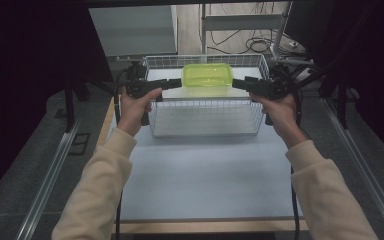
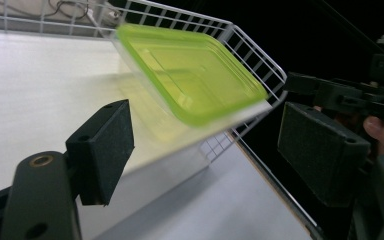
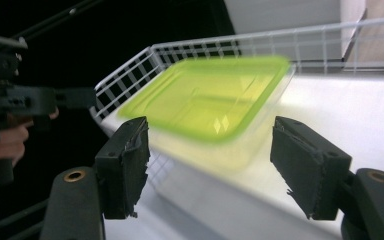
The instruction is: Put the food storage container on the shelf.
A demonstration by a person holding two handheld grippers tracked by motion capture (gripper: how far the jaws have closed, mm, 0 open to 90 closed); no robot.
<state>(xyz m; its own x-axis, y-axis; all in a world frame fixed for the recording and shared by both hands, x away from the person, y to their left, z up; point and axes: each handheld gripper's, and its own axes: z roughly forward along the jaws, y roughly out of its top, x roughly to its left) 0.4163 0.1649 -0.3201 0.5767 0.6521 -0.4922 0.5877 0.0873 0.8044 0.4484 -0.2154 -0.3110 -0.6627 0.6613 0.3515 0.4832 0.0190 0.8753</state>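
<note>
Resting in the far half of a white wire basket (image 1: 205, 122) on a white table (image 1: 205, 175): a clear box with a lime-green lid (image 1: 207, 75), seated on a raised white platform (image 1: 205, 94) inside the basket. Seen in the left gripper view as the box (image 2: 192, 75), blurred, lying against the basket's (image 2: 260, 60) far corner, lid uppermost. Seen in the right gripper view as the box (image 3: 210, 97), likewise blurred, on the white platform (image 3: 360, 120) with the basket wall (image 3: 130, 75) behind it. Held at the left side of the basket: left gripper (image 1: 172, 83), in the left hand (image 1: 136, 107), pointing inward toward the box's left end. In its own view, left gripper (image 2: 220, 150) jaws spread wide apart, nothing between them, box ahead and clear of both pads. Held at the right side of the basket: right gripper (image 1: 240, 84), in the right hand (image 1: 282, 112), pointing inward toward the box's right end. In its own view, right gripper (image 3: 210, 165) jaws also spread wide, empty, box just beyond the pads and not touching them. Contact between jaw tips and box in the high view: cannot tell. Cream sleeves (image 1: 97, 190) entering from the bottom edge of the high view.
</note>
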